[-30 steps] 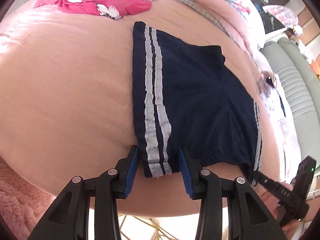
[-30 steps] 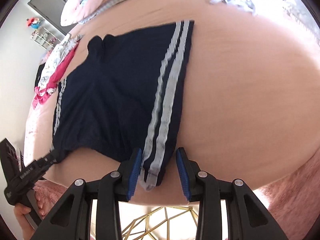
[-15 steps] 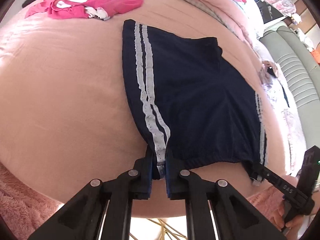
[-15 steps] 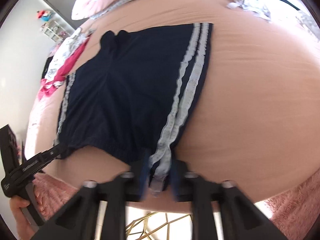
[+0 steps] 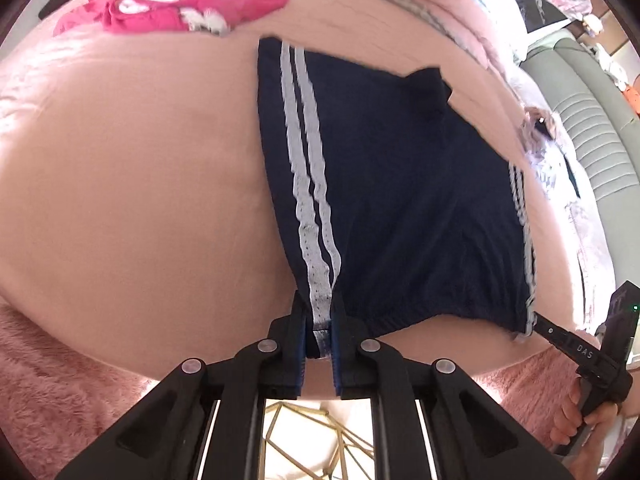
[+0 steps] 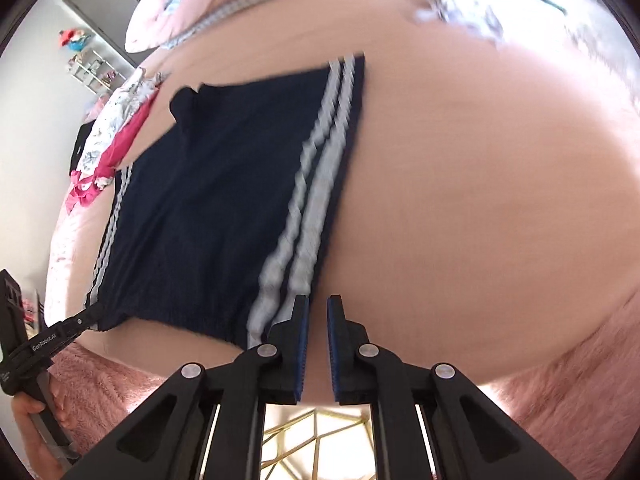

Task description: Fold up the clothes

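Observation:
Navy shorts (image 5: 400,200) with white lace side stripes lie flat on the pink bed (image 5: 140,184), waistband towards me. My left gripper (image 5: 319,332) is shut on the waistband's left corner at the striped edge. In the right wrist view the shorts (image 6: 224,216) lie left of centre. My right gripper (image 6: 318,320) has its jaws nearly closed, and the striped corner sits just left of the fingers, not between the pads. From the left wrist view the right gripper (image 5: 536,326) touches the waistband's right corner.
A pile of pink and white clothes (image 5: 180,4) lies at the bed's far side. Pillows (image 6: 208,8) and patterned clothes (image 6: 500,12) lie further back. A fluffy pink blanket (image 5: 60,380) edges the bed. A grey sofa (image 5: 592,120) stands to the right.
Both grippers closed on the waistband corners from wide open. The right view has since shifted right, and the striped corner now lies beside its fingers instead of between them.

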A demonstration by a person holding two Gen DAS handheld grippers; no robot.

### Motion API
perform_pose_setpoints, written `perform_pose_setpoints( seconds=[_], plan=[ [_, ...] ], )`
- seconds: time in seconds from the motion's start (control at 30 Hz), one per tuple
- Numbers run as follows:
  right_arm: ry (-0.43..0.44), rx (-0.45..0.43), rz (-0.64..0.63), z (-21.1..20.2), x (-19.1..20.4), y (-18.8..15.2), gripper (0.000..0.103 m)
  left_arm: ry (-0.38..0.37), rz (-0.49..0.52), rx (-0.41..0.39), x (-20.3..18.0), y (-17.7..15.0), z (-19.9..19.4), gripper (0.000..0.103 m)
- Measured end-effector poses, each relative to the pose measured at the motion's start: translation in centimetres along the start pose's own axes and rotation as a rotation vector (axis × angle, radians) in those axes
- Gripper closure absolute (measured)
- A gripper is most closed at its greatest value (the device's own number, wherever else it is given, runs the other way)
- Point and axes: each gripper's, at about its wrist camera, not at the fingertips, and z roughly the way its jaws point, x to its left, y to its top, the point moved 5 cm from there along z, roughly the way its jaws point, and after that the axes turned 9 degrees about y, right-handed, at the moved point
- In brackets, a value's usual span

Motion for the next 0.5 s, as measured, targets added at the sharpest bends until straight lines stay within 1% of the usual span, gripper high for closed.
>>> perform_pose_setpoints(
  seconds=[0.03,0.07,0.13,0.17,0.2,0.23,0.27,0.3,0.37,0.4,0.47,0.5],
  plan=[
    [0.011,-0.009,0.002,-0.1,0.1,-0.1,0.095,-0.012,-0.009,0.016,0.1,-0.1,0.5,0.093],
    [0.022,-0.019,0.004,-0.3,0.1,-0.1,0.095,-0.027,-0.029,0.009,0.1,0.2,0.5,0.093],
    [0.044,-0.039,0.007,-0.6,0.3,-0.1,0.094,-0.024,-0.045,-0.023,0.2,0.6,-0.3,0.086],
    [0.044,-0.058,-0.007,-1.0,0.7,0.1,0.089,-0.005,-0.043,-0.052,0.3,0.7,-0.8,0.077],
    [0.043,-0.079,-0.023,-1.4,1.1,0.4,0.078,0.005,-0.039,-0.082,0.4,0.9,-1.4,0.066],
    [0.044,-0.090,-0.034,-1.5,1.5,0.7,0.070,0.005,-0.041,-0.112,0.4,1.1,-1.9,0.062],
    [0.046,-0.098,-0.044,-1.5,1.8,1.0,0.054,0.005,-0.040,-0.139,0.3,1.3,-2.4,0.060],
    [0.036,-0.090,-0.042,-0.9,2.0,1.2,0.047,0.008,-0.028,-0.151,0.0,1.5,-2.5,0.060],
    [0.012,-0.067,-0.035,0.4,2.3,1.5,0.047,0.016,-0.005,-0.176,-0.6,1.9,-2.8,0.060],
    [0.023,-0.074,-0.016,0.8,2.8,1.9,0.047,0.020,0.006,-0.182,-0.9,2.1,-2.8,0.060],
    [0.067,-0.130,0.021,-0.6,3.2,2.1,0.047,0.028,0.019,-0.161,-1.5,2.2,-2.0,0.060],
    [0.063,-0.144,0.010,-1.2,3.3,2.1,0.047,0.020,0.025,-0.155,-1.7,2.1,-1.6,0.060]
  ],
)
